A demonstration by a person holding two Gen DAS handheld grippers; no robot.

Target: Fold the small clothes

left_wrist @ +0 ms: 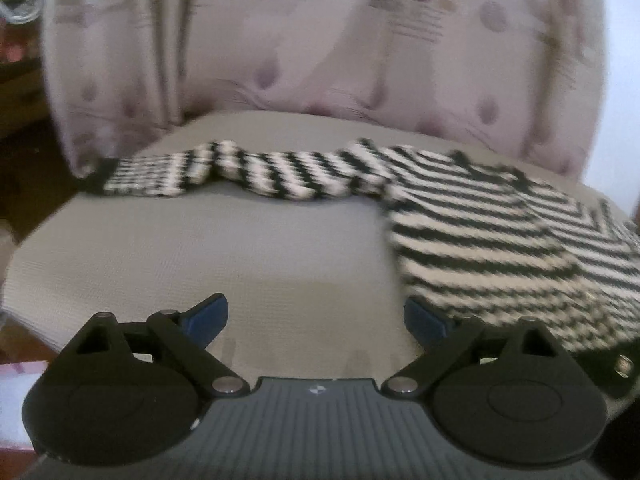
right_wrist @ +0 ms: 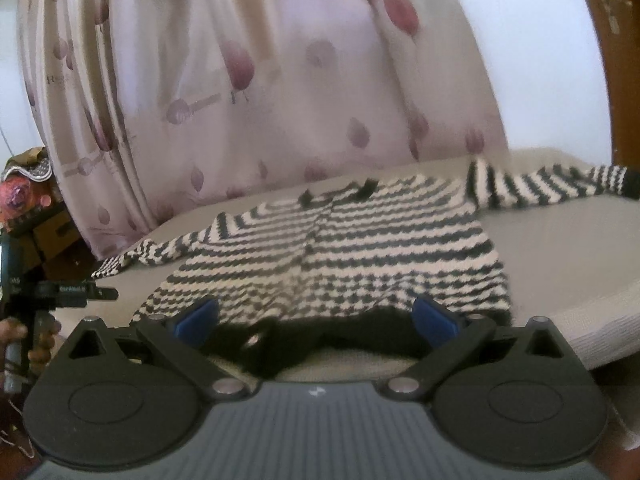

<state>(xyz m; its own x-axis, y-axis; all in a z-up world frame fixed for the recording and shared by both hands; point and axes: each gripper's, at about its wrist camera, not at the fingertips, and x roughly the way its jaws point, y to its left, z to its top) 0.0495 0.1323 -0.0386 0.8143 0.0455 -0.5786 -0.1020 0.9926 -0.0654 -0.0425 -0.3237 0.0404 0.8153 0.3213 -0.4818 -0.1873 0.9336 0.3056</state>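
Observation:
A small black-and-white striped knitted sweater [right_wrist: 328,248] lies flat on a grey padded surface [left_wrist: 224,248]. In the left wrist view its body [left_wrist: 500,240] fills the right side and one sleeve [left_wrist: 248,174] stretches left toward the far edge. My left gripper [left_wrist: 316,318] stands open over bare grey surface, its right blue pad at the sweater's near corner, nothing between the pads. In the right wrist view my right gripper [right_wrist: 316,318] is open at the sweater's black bottom hem [right_wrist: 320,336], which lies between the blue fingertips without being pinched. The other sleeve [right_wrist: 560,188] reaches to the far right.
A pale curtain with pink tulip prints [right_wrist: 260,80] hangs close behind the surface. A hand holding the other gripper's handle [right_wrist: 40,320] shows at the left of the right wrist view. Boxes and clutter [right_wrist: 32,208] sit at far left. A wooden frame [right_wrist: 608,40] stands at right.

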